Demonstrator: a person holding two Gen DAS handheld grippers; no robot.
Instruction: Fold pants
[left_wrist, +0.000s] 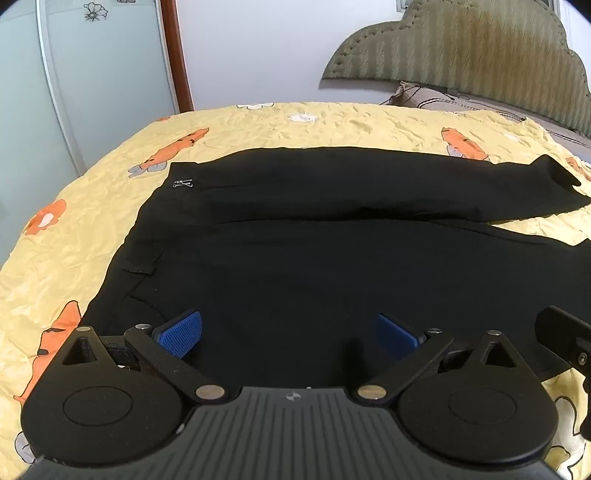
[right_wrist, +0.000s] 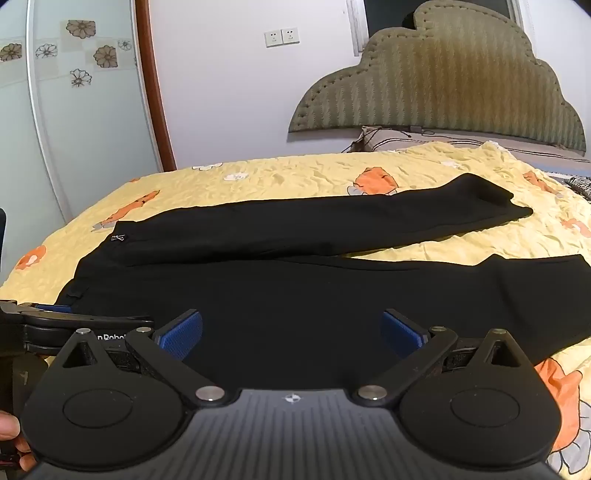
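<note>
Black pants (left_wrist: 314, 258) lie spread flat on the bed, waistband to the left and both legs running to the right, seen in both views (right_wrist: 295, 291). The far leg (right_wrist: 332, 225) lies apart from the near leg at the cuffs. A small silver logo (left_wrist: 183, 183) marks the far waist corner. My left gripper (left_wrist: 288, 334) is open above the near edge of the pants by the waist, with nothing between its blue pads (left_wrist: 181, 332). My right gripper (right_wrist: 291, 332) is open too, over the near leg, its blue pads (right_wrist: 402, 332) bare. The left gripper's side (right_wrist: 55, 317) shows at the right wrist view's left edge.
The bed carries a yellow quilt (left_wrist: 74, 229) with orange flower prints. An olive padded headboard (right_wrist: 443, 81) and a pillow (right_wrist: 424, 136) stand at the far right. A sliding glass door (left_wrist: 92, 92) and a wall with sockets (right_wrist: 282, 37) lie behind. A hand (right_wrist: 9, 428) shows at lower left.
</note>
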